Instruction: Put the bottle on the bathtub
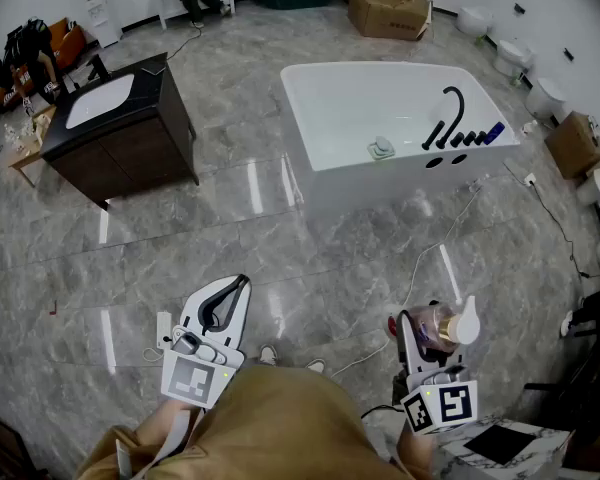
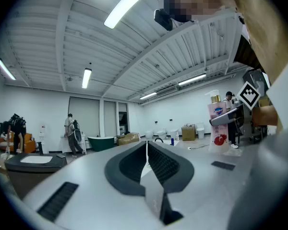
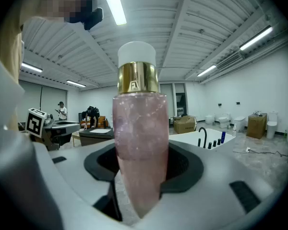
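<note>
A bathroom-fittings showroom. A white bathtub (image 1: pixel 360 103) stands centre frame, a vanity basin (image 1: pixel 100 100) upper left. Toilets (image 1: pixel 547 96) line the right edge.

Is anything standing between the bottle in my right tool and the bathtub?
Nothing solid that I can see: open floor lies between the bottle and the bathtub. Only a thin white cable trails across it near the tub's right corner.

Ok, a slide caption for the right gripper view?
Right hand-held gripper holds the pink bottle upright; the white bathtub stands beyond, to the right.
</note>
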Tool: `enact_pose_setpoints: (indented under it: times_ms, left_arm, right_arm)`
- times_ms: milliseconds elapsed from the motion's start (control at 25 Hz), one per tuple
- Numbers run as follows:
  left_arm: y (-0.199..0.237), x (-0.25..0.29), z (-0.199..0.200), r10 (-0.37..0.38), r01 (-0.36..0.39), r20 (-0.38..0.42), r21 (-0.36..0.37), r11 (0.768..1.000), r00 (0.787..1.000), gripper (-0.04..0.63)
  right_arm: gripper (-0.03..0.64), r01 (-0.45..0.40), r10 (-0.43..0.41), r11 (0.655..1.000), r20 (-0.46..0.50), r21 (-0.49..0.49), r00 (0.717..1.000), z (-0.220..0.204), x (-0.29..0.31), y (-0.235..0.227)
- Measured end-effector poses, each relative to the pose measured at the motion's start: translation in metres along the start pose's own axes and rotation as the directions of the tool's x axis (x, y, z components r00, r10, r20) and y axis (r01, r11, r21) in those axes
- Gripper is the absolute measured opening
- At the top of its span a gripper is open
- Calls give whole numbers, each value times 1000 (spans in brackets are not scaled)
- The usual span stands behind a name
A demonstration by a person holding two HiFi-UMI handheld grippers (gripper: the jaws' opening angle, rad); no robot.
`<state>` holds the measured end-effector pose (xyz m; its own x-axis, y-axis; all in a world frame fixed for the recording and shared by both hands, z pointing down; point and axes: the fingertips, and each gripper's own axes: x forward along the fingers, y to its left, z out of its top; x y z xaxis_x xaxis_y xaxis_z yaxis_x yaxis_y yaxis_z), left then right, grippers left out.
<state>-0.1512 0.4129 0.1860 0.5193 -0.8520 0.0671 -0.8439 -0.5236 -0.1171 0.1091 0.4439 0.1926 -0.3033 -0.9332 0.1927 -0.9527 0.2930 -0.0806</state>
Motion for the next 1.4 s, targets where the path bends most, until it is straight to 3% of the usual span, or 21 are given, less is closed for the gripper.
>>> enact_pose_setpoints:
  times_ms: [320,760,1120,1400]
  left_arm:
    - [5,-3,-2,-15,15,10,2,1000,1000,15]
    - [18,-11,-11,-23,24,20,-13,1000,1000,15]
    - [33,-13,-31,-57,59,46,-52,997,997,15]
    - [32,-3,-35,-82,85,48,-64,994,995,15]
  right_arm:
    - [232,-7,7,1000,2,-30,1000,6,1,18]
    - [232,-32,32,999,12,12,999,10,6,37]
    - [232,1,-1,1000,16,5,1000,7,7,62]
    - [232,26,-26,1000,1,15,1000,3,9,56]
